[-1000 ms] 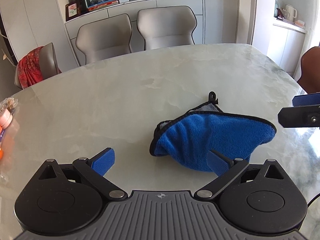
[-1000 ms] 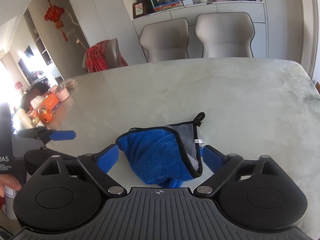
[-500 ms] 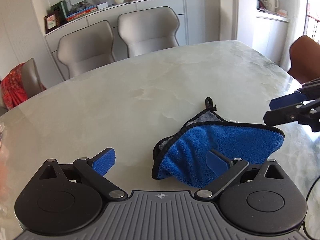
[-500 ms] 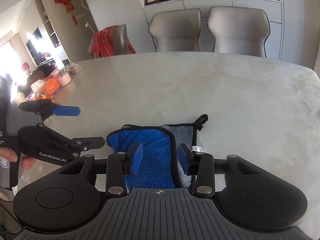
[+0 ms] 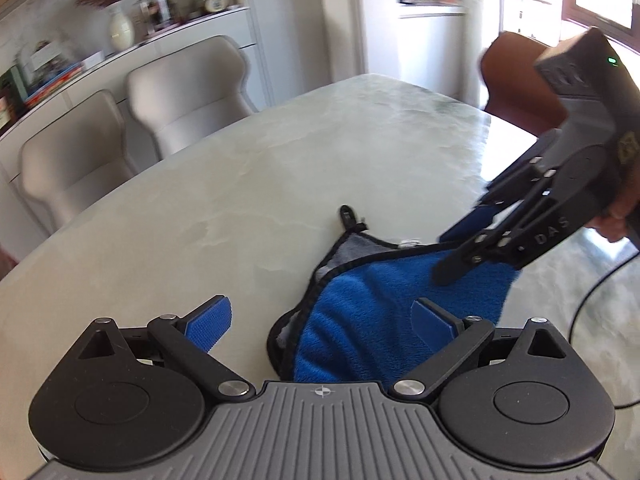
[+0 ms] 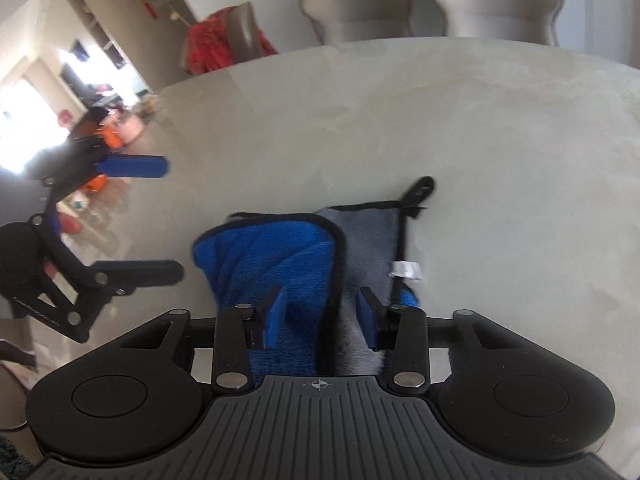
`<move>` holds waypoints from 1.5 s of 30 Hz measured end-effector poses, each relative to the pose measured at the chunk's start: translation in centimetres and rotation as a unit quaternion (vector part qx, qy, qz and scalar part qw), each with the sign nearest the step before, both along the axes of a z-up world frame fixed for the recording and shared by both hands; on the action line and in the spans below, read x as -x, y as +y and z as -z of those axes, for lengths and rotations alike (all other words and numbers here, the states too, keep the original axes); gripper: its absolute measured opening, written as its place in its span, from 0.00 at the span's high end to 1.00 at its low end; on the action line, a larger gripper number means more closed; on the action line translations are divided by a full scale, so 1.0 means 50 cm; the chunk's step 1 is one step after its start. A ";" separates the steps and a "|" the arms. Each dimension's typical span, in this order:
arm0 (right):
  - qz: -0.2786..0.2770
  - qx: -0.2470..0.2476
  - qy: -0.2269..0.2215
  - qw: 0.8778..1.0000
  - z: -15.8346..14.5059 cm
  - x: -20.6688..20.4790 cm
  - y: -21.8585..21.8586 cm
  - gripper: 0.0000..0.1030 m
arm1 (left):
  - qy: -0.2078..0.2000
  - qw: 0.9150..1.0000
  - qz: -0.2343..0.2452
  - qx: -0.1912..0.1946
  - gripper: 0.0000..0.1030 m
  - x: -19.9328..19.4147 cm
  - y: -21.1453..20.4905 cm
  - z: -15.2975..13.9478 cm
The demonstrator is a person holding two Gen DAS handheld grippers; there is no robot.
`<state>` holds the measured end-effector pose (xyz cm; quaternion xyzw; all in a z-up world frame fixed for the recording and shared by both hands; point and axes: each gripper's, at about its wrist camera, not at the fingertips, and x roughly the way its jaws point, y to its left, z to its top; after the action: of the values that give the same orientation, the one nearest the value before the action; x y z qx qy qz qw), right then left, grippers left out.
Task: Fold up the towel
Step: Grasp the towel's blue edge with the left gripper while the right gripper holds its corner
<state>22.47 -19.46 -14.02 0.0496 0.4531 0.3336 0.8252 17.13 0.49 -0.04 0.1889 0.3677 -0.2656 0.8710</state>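
A blue towel [image 5: 384, 300] with a grey underside, black trim and a black hanging loop [image 5: 348, 216] lies crumpled on the marble table [image 5: 248, 184]. My left gripper [image 5: 320, 320] is open, its right finger over the towel's near edge. My right gripper [image 6: 320, 316] is partly closed with its pads on either side of a raised fold of the towel [image 6: 280, 256]; a gap still shows at each pad. The right gripper also shows in the left wrist view [image 5: 460, 256], reaching down onto the towel from the right. The left gripper shows at the left of the right wrist view [image 6: 160, 220], open.
Two beige chairs [image 5: 188, 92] stand at the table's far side and a brown chair [image 5: 516, 80] at the right. A red-draped chair [image 6: 224, 40] and orange items [image 6: 104, 140] lie at the far left. A black cable [image 5: 592, 292] crosses the table on the right.
My right gripper has come down over the towel and its fingers have narrowed around a fold. My left gripper stayed open and swung so the view turned rightward.
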 end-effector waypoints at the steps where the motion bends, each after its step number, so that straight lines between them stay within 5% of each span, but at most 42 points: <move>1: -0.013 -0.002 -0.006 1.000 -0.004 0.002 0.004 0.89 | 0.001 1.000 0.021 -0.004 0.09 -0.003 -0.002 0.000; 12: -0.153 0.008 -0.075 0.985 -0.085 0.075 0.029 0.91 | 0.011 0.972 0.220 -0.082 0.10 -0.031 -0.030 0.035; 20: -0.213 0.006 -0.091 0.973 -0.108 0.105 0.031 0.91 | 0.124 0.963 0.239 -0.029 0.19 -0.107 -0.026 0.079; 26: -0.218 0.012 -0.089 0.972 -0.104 0.107 0.028 0.91 | 0.176 0.954 0.242 -0.029 0.44 -0.123 -0.028 0.129; 29: -0.201 0.023 -0.086 0.975 -0.096 0.100 0.026 0.89 | 0.176 0.956 0.234 -0.031 0.51 -0.128 -0.021 0.137; 32: -0.167 0.031 -0.088 0.981 -0.091 0.088 0.023 0.82 | 0.178 0.959 0.219 -0.013 0.69 -0.131 -0.011 0.129; 34: -0.137 0.026 -0.092 0.986 -0.088 0.073 0.023 0.66 | 0.181 0.960 0.216 -0.002 0.89 -0.131 -0.005 0.120; 37: -0.122 0.031 -0.097 0.987 -0.078 0.060 0.027 0.61 | 0.173 0.958 0.227 0.008 0.97 -0.119 0.000 0.102; 45: -0.133 0.049 -0.098 0.985 -0.037 0.012 0.056 0.44 | 0.158 0.952 0.263 0.016 0.97 -0.070 0.001 0.086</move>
<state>21.85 -16.63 -12.19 -0.0845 0.3888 0.4211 0.8151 20.65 0.55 -4.33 0.2202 0.4336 -0.5176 0.7040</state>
